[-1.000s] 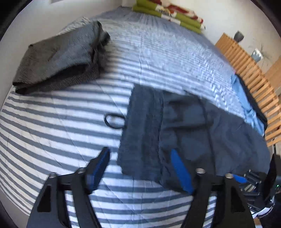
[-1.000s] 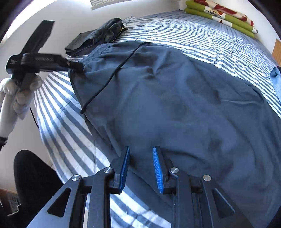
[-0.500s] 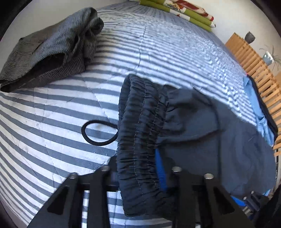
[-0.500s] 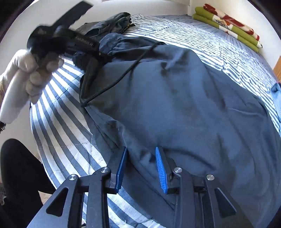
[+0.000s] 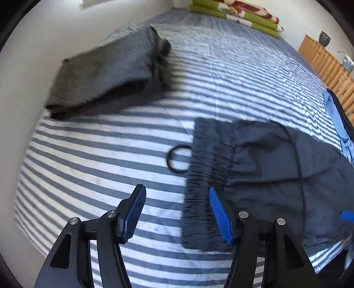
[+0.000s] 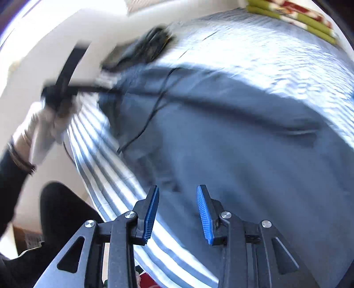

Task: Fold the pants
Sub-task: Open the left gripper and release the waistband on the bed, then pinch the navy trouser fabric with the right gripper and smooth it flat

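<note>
Dark navy pants (image 5: pixel 276 172) lie spread on the striped bed, their gathered waistband (image 5: pixel 208 168) toward the left with a drawstring loop (image 5: pixel 177 159) beside it. My left gripper (image 5: pixel 177 215) hovers over the waistband's near end with its jaws opening. The cloth lies under the right pad (image 5: pixel 219 217) and neither pad presses on it. In the right wrist view the picture is blurred. My right gripper (image 6: pixel 178 216) stands over the near edge of the pants (image 6: pixel 243 144), jaws apart with nothing pinched. A white-gloved hand (image 6: pixel 50 124) holds the left gripper there at the waistband.
A folded grey garment (image 5: pixel 106 73) lies at the back left of the bed (image 5: pixel 88 159). A green and red folded blanket (image 5: pixel 234 13) sits at the far end. Wooden slats (image 5: pixel 327 64) and a light blue garment (image 5: pixel 340 124) are on the right. The person's dark leg (image 6: pixel 62 212) is by the bed's near edge.
Half a second ago my left gripper held the bunched waistband up. Now the waistband lies flat on the bed and the jaws stand apart. The right gripper has shifted and its view has blurred.
</note>
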A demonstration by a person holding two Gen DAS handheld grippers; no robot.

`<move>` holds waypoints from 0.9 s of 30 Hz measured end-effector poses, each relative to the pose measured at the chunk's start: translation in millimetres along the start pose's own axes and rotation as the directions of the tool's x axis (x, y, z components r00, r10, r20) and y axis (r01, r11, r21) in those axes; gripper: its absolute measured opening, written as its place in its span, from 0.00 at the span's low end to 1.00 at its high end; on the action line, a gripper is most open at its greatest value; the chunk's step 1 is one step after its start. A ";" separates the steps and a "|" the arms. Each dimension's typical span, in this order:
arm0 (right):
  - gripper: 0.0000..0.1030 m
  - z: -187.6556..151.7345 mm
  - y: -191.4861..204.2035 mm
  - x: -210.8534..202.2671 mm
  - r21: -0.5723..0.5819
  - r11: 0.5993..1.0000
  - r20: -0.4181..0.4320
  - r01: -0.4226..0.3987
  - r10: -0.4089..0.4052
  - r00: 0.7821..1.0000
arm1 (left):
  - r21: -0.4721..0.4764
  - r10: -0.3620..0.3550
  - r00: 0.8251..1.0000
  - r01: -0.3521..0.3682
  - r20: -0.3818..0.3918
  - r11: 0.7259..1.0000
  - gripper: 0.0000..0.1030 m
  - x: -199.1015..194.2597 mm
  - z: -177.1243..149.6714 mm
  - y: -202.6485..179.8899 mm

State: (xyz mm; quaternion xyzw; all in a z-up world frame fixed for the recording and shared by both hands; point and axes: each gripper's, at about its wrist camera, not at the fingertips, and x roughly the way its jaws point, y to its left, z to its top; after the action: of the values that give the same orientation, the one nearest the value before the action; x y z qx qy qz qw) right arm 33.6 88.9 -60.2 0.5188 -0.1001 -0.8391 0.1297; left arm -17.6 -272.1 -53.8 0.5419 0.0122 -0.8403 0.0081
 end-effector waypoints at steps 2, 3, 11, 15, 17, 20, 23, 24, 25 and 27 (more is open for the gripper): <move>0.33 14.8 -45.1 -26.5 0.060 0.997 0.056 0.052 -0.055 0.997 | -0.003 0.035 0.998 -0.035 0.056 0.999 0.61 -24.2 3.1 -2.4; 0.33 23.6 -68.1 -33.9 0.099 0.991 0.071 0.084 -0.091 0.993 | 0.001 0.022 0.997 -0.022 0.076 1.000 0.61 -30.3 15.3 -7.8; 0.33 83.2 -184.1 7.0 0.275 0.961 0.018 0.027 -0.033 0.999 | 0.275 -0.272 0.962 0.251 0.041 0.928 0.61 -57.0 36.3 -174.8; 0.33 82.4 -183.4 33.3 0.263 0.962 -0.043 -0.076 0.091 0.995 | 0.337 -0.313 0.950 0.302 -0.025 0.892 0.61 -31.1 45.7 -247.1; 0.32 73.6 -174.9 31.9 0.251 0.957 -0.046 -0.145 0.161 0.986 | 0.349 -0.314 0.948 0.314 -0.057 0.883 0.61 -16.9 48.5 -273.7; 0.08 59.0 -152.0 20.3 0.199 0.960 -0.015 -0.197 0.204 0.979 | 0.353 -0.307 0.947 0.319 -0.092 0.879 0.61 10.7 51.0 -290.0; 0.03 39.8 -127.3 16.4 0.157 0.963 -0.021 -0.221 0.227 0.974 | 0.331 -0.323 0.937 0.348 -0.131 0.877 0.61 45.8 54.8 -300.8; 0.03 32.7 -119.2 18.6 0.143 0.968 -0.035 -0.208 0.215 0.976 | 0.331 -0.325 0.935 0.353 -0.140 0.875 0.61 48.8 53.4 -304.1; 0.02 27.9 -114.4 20.7 0.138 0.967 -0.041 -0.212 0.219 0.975 | 0.332 -0.325 0.935 0.355 -0.145 0.874 0.61 51.5 51.7 -303.5; 0.02 20.3 -109.1 25.0 0.143 0.968 -0.047 -0.208 0.216 0.975 | 0.327 -0.338 0.927 0.373 -0.160 0.868 0.61 53.5 50.8 -311.0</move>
State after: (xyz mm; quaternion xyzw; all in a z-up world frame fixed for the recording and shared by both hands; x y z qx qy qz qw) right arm -7.6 184.7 -105.3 0.5386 -0.2083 -0.7950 0.1858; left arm -94.3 37.2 -78.0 0.5631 -0.0382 -0.7885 -0.2445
